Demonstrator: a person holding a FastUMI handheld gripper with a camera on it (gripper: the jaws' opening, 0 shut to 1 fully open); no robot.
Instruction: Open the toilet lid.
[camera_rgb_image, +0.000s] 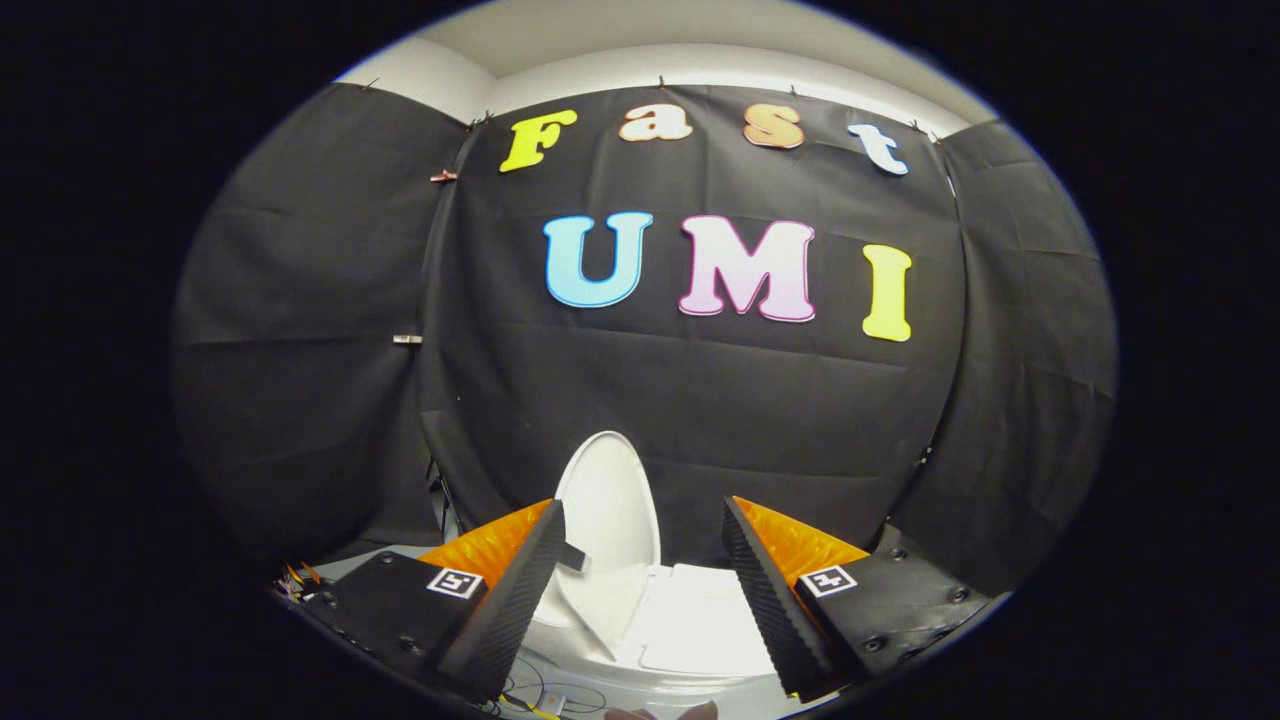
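Toilet lid (608, 520) raised upright, base hidden behind left finger, gripper (643, 570) fingers spread apart, empty

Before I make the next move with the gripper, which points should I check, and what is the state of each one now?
1. Toilet lid raised upright: ok.
2. Gripper open, fingers apart: ok.
3. Fingers free of the lid: cannot tell; the left finger overlaps the lid's edge.
4. Nothing held between the fingers: ok.
5. Lid leaning stably against something behind it: cannot tell.
6. Tank top beside the lid free of objects: ok.
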